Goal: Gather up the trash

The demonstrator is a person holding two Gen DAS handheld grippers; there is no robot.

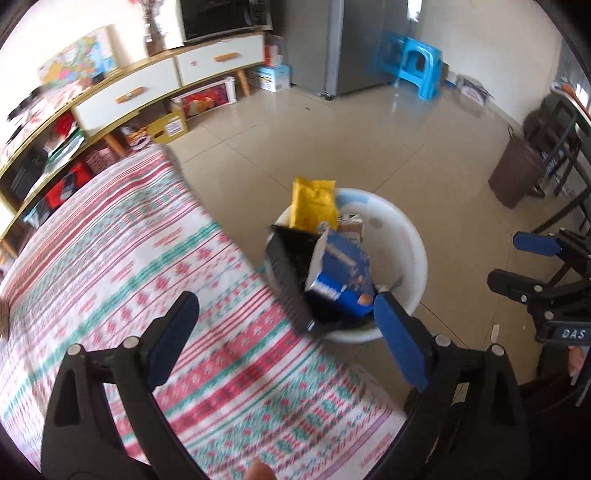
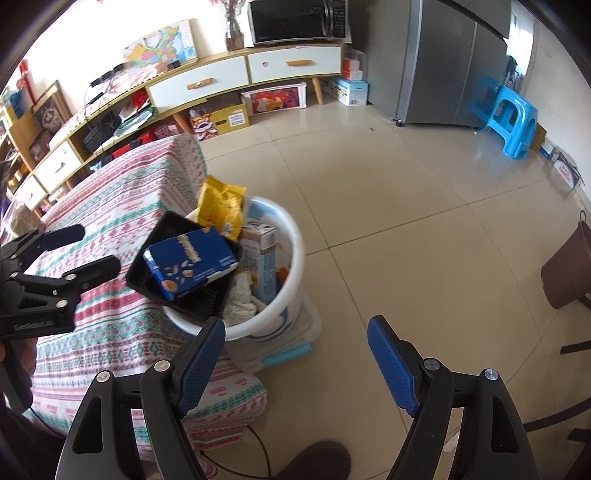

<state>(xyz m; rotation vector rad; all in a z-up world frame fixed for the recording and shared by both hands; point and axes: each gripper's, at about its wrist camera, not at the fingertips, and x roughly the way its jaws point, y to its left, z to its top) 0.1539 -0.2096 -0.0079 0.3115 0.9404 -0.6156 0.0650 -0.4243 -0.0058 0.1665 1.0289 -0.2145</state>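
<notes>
Beige floor tiles run back to a long white-drawered sideboard (image 2: 207, 86) with a microwave (image 2: 297, 18) on top, a grey refrigerator (image 2: 443, 66) and a blue plastic stool (image 2: 511, 122). Closer in, a white plastic bucket (image 2: 291, 236) stands on the floor, touching the edge of a table covered with a red, green and white patterned cloth (image 1: 122, 266). The bucket is piled above its rim: a black tray (image 2: 162, 236) leans tilted across the side of the rim nearest the table, partly overhanging it, with a blue carton (image 2: 190, 262) lying in the tray. Behind the tray a yellow snack bag (image 2: 221, 206) sticks up, beside it stands a brown-and-white drink carton (image 2: 264, 254), and crumpled white paper (image 2: 242, 299) fills the gap below. Under the bucket sits a clear flat container with a pale blue handle (image 2: 291, 350). Well apart from the bucket, a brown bin (image 1: 515, 173) stands by dark chair legs. The left tongs (image 1: 288, 328) hang over the table's edge just beside the bucket, jaws spread wide, empty, touching nothing. The right tongs (image 2: 295, 339) hover over the floor on the bucket's far side from the table, also parted and empty.
</notes>
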